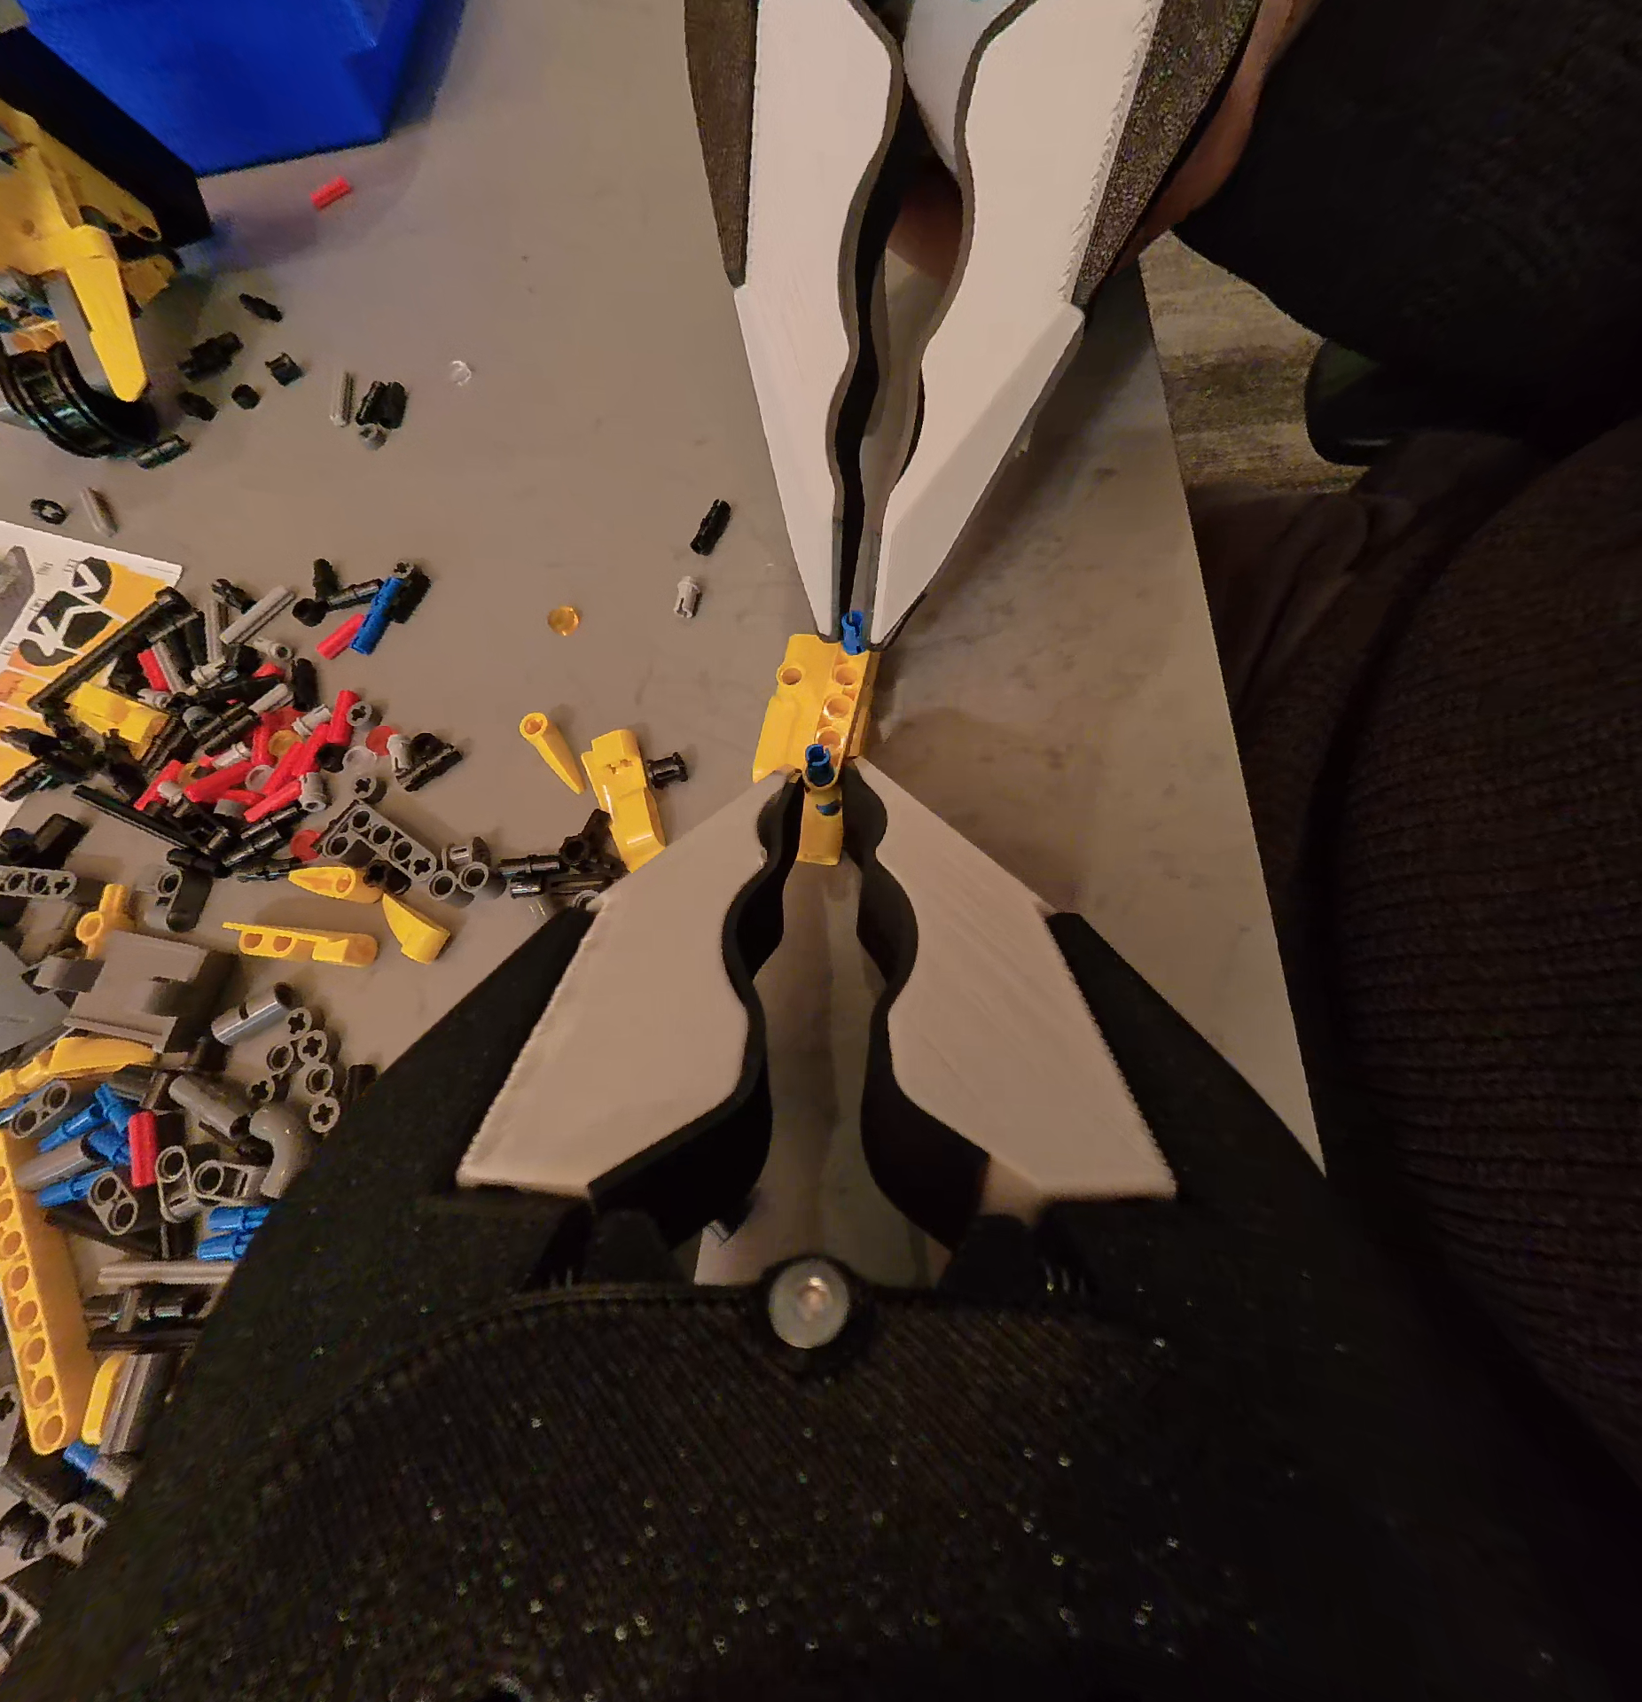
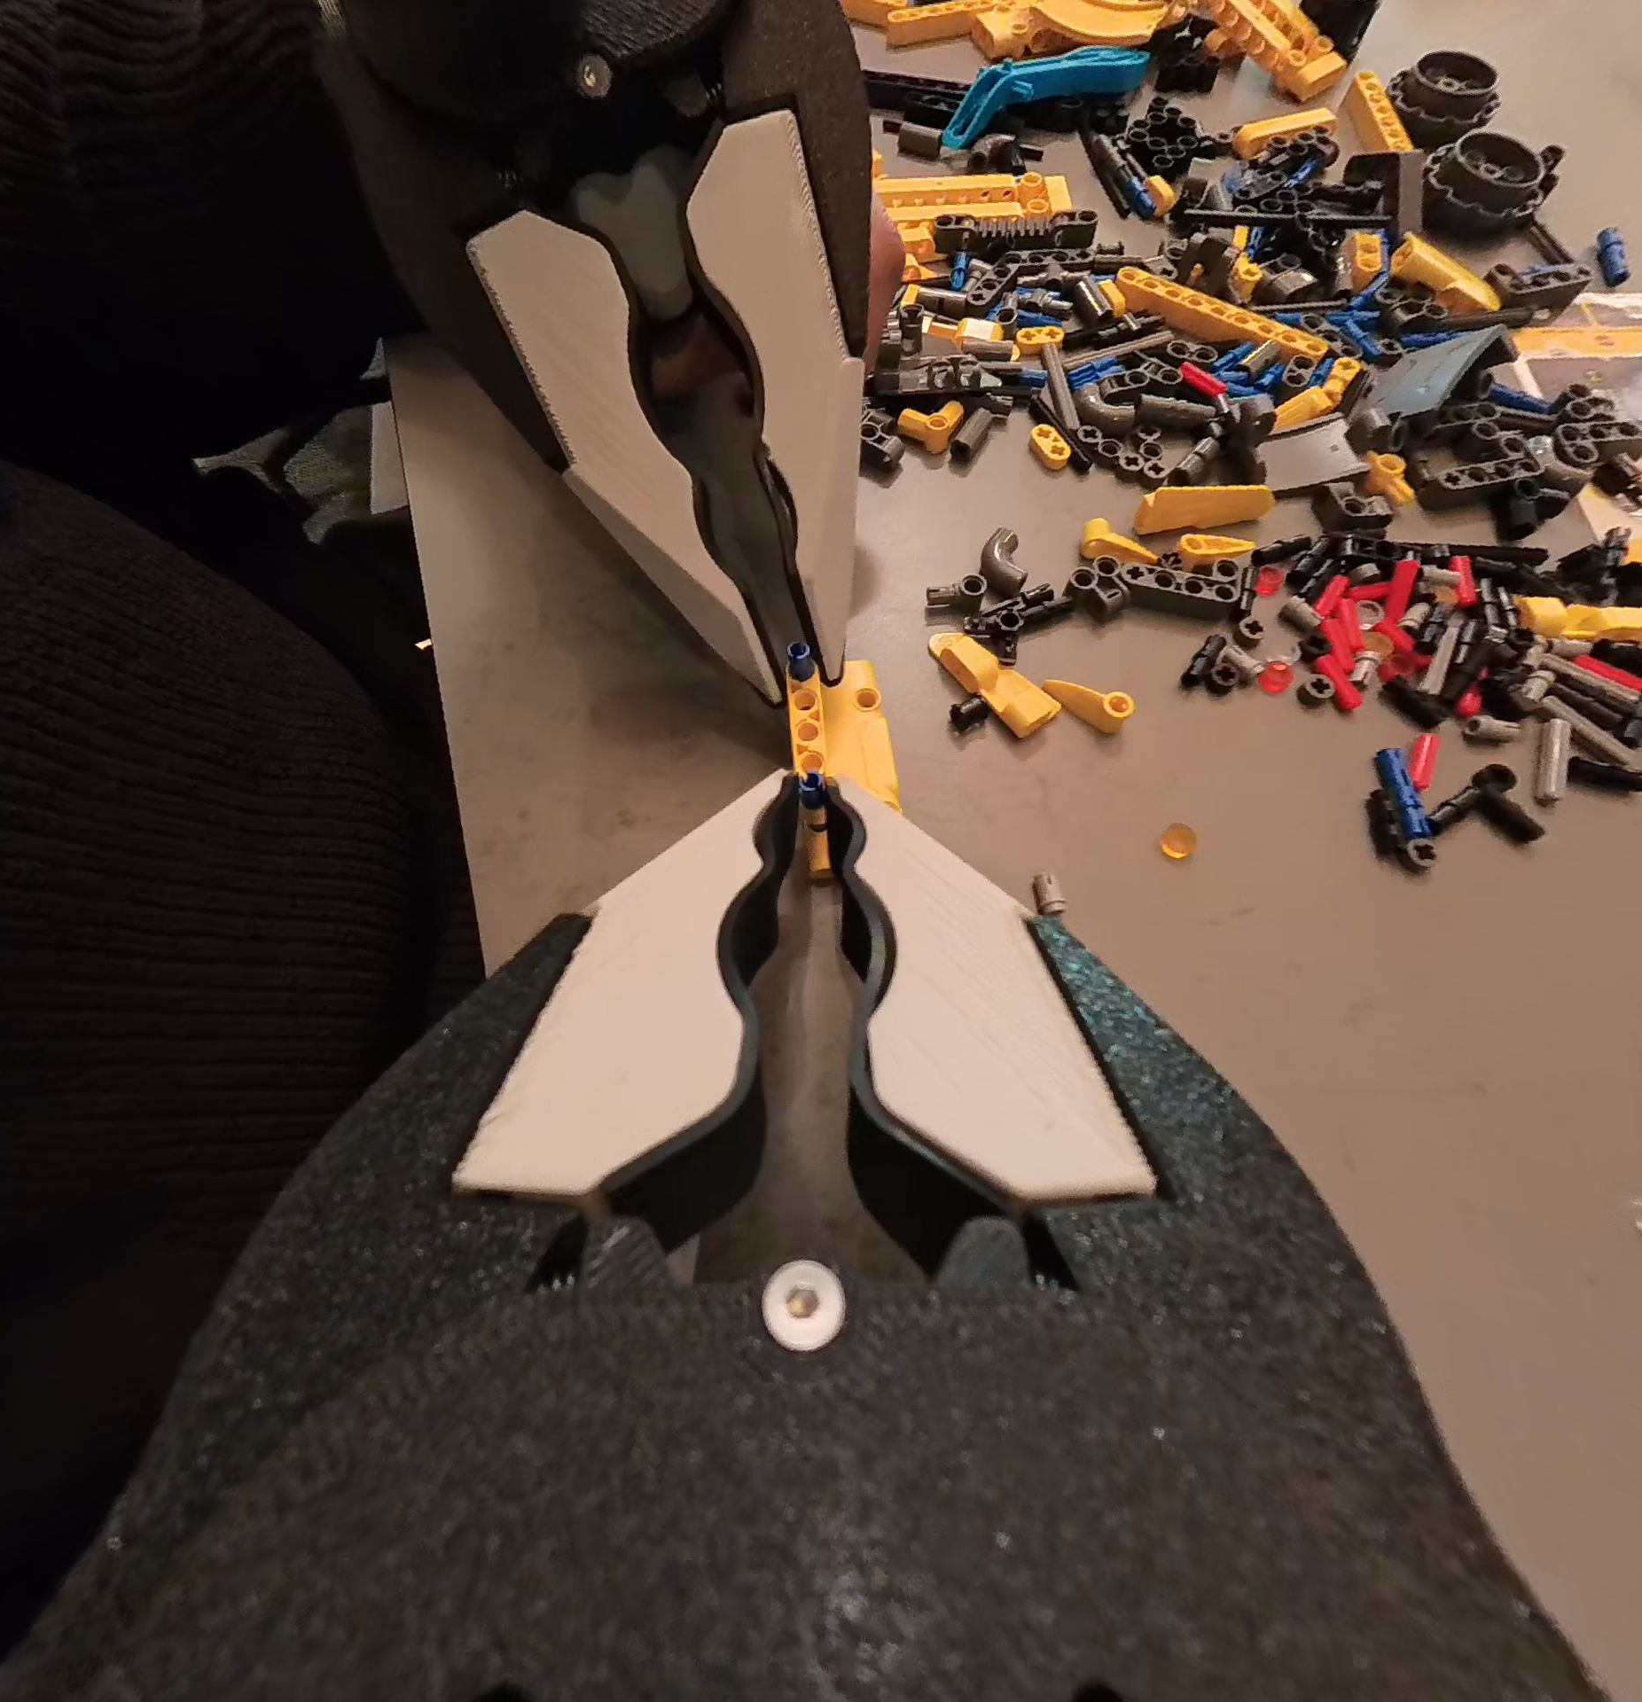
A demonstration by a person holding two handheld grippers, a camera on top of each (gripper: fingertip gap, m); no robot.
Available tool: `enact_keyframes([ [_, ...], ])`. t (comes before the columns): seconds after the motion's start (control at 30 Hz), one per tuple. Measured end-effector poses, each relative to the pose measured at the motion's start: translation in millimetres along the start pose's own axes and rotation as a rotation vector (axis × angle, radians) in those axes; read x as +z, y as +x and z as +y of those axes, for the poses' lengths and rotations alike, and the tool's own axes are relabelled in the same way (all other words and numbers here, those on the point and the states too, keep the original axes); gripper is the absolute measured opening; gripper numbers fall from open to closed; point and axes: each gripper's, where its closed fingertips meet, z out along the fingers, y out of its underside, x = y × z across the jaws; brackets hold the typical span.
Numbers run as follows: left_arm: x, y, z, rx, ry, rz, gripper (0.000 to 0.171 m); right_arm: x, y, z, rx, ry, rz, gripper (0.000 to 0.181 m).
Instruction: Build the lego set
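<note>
A small yellow assembly (image 1: 822,709), a holed beam joined to a curved panel, hangs just above the grey table (image 1: 569,368) near its edge. A blue pin (image 1: 852,626) sticks out at its far end and another blue pin (image 1: 819,764) at the near end. My left gripper (image 1: 817,792) is shut on the near end. My right gripper (image 1: 856,634) comes in from the top, shut on the far end. In the right wrist view the right gripper (image 2: 813,783) clamps the assembly (image 2: 836,728) from below and the left gripper (image 2: 803,681) from above.
A spread of loose yellow, black, grey, red and blue parts (image 1: 200,783) covers the table's left; it also shows in the right wrist view (image 2: 1259,368). A part-built yellow model (image 1: 44,276), a blue bin (image 1: 246,74) and a printed sheet (image 1: 53,635) lie beyond. The table edge (image 1: 1213,737) borders a person's dark clothing (image 1: 1490,829). The grippers are tip to tip, or close to it. The part-built yellow model (image 1: 44,276) is about equally far from each gripper, around 30 centimetres.
</note>
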Motion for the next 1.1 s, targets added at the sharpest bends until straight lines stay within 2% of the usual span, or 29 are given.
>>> enact_keyframes([
  [0.13,0,-1,0,0.001,-0.001,-0.009,0.006,-1,-3,0,0.023,0.004,-0.034,0.019],
  [0.37,0,-2,0,0.004,-0.003,-0.013,0.006,3,3,3,0.008,-0.02,0.008,0.008],
  [0.63,1,-3,1,-0.001,-0.011,-0.023,0.006,3,5,3,0.013,-0.023,0.02,0.007],
  [1.1,2,-6,3,-0.097,-0.025,0.008,0.007,4,9,2,0.128,-0.018,-0.018,0.007],
])
